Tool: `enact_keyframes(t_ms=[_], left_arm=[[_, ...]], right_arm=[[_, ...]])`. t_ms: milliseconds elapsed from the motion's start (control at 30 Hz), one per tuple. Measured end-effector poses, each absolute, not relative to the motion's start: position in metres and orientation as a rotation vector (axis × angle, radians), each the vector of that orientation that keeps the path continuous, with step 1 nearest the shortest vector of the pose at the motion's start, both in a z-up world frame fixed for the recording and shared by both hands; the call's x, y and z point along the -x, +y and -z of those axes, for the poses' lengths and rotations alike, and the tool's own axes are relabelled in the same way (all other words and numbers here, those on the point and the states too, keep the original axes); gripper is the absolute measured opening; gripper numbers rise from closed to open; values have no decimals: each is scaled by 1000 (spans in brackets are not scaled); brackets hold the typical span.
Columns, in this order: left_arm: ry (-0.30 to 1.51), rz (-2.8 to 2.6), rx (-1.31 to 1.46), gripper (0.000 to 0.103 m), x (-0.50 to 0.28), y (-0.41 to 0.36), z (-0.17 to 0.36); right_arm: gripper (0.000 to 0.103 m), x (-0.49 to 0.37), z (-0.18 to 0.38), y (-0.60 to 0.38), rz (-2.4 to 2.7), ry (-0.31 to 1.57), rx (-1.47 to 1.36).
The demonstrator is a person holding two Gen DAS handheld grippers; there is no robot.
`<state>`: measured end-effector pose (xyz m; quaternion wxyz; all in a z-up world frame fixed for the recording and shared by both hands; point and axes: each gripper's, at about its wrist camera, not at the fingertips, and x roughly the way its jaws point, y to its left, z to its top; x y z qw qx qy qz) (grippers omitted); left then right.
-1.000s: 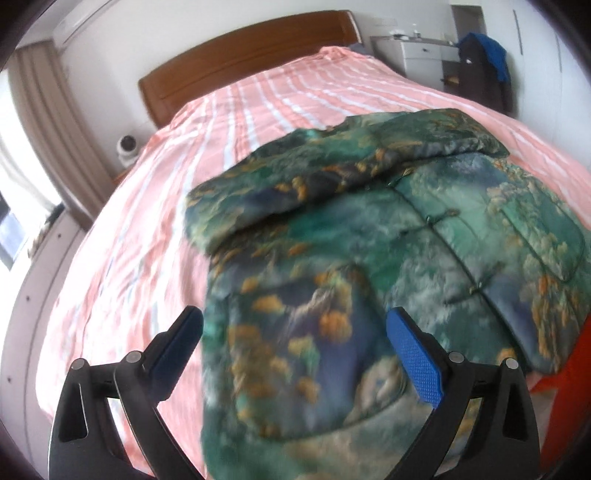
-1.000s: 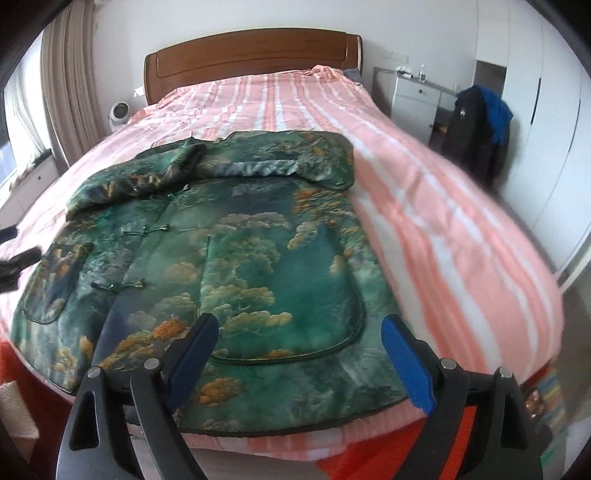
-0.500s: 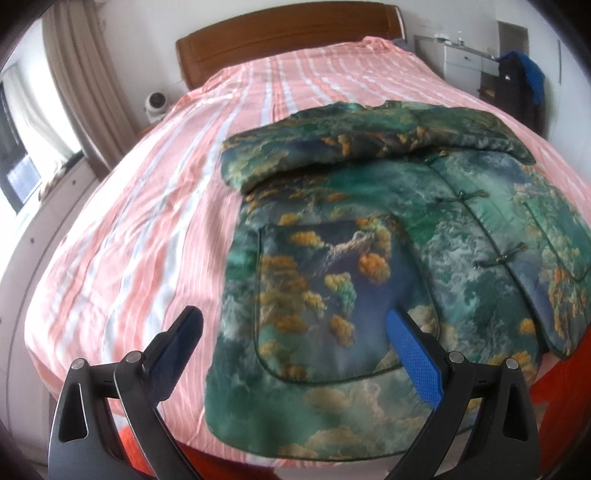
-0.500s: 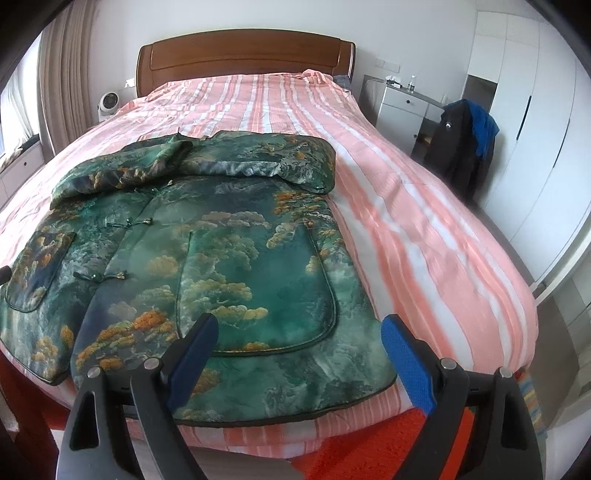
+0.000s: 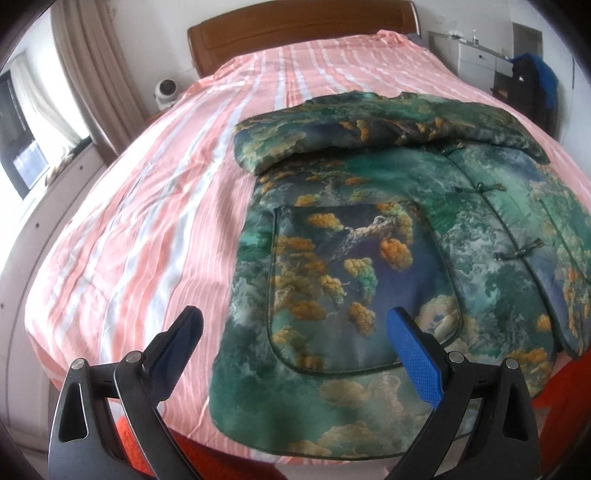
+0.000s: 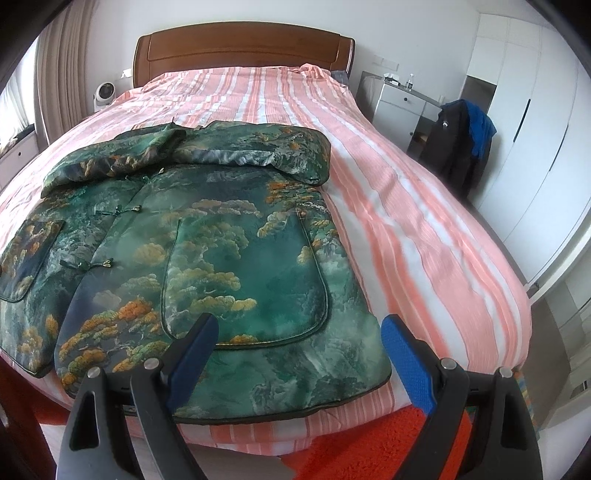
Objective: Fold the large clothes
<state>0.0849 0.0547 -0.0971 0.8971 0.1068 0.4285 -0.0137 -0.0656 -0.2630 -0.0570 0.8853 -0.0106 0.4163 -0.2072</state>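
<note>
Through my left wrist camera I look down along the left gripper point(image 5: 293, 328). Its two blue-padded fingers point(image 5: 415, 360) stand wide apart with nothing between them, hanging above the near edge of the bed point(image 5: 129, 236). The bed wears a pink-and-white striped cover. On it lies the jacket point(image 5: 369, 258), a large padded garment printed with green, blue and orange landscape. It is spread front-up with its hem towards me, close to the foot of the bed. Both sleeves are folded across the chest. A big patch pocket point(image 5: 354, 284) sits just beyond my fingertips. Knot buttons point(image 5: 517, 254) run up the front to the right. A wooden headboard point(image 5: 303, 29) closes the far end, and a small white fan point(image 5: 166, 90) stands beside it. This view is a little smeared at the left, so I cannot tell fine detail there.

Through my right wrist camera I see the right gripper point(image 6: 297, 332), fingers point(image 6: 404, 363) likewise spread wide and holding nothing. They hover over the jacket's point(image 6: 221, 258) other lower corner, where a second pocket point(image 6: 247, 280) lies. The hem reaches nearly to the mattress edge. A red rug point(image 6: 369, 443) shows below. To the right are a white cabinet point(image 6: 399, 101) and dark and blue clothes point(image 6: 465, 140) draped over something that I cannot make out.
</note>
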Motion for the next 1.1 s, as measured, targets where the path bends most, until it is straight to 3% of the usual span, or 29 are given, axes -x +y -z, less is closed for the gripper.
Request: enact_keyframes(t_ms=[133, 367, 567, 600, 633, 700, 733, 767, 833, 1100], left_arm=[[901, -14, -199, 100, -91, 74, 98], [1129, 104, 267, 100, -118, 166, 135], [1157, 236, 171, 99, -111, 137, 149], [1159, 271, 157, 96, -109, 130, 149], [1166, 285, 146, 80, -107, 125, 148], [1173, 280, 113, 56, -101, 118, 146], [1171, 279, 107, 34, -99, 118, 144], [1174, 276, 105, 22, -96, 118, 140], [1176, 277, 108, 15, -89, 120, 134], [1280, 304, 60, 11, -21, 130, 142]], right_arm=[[89, 66, 58, -270, 418, 861, 20], [89, 81, 67, -377, 355, 863, -336], [86, 61, 120, -398, 72, 1049, -539], [75, 59, 122, -396, 46, 1048, -541], [64, 55, 120, -389, -9, 1041, -533], [25, 51, 119, -382, -23, 1065, -503], [19, 50, 117, -381, -26, 1078, -503], [17, 51, 114, -380, -29, 1080, -505], [13, 55, 108, -377, -12, 1090, -467], [12, 110, 114, -368, -29, 1172, -496]])
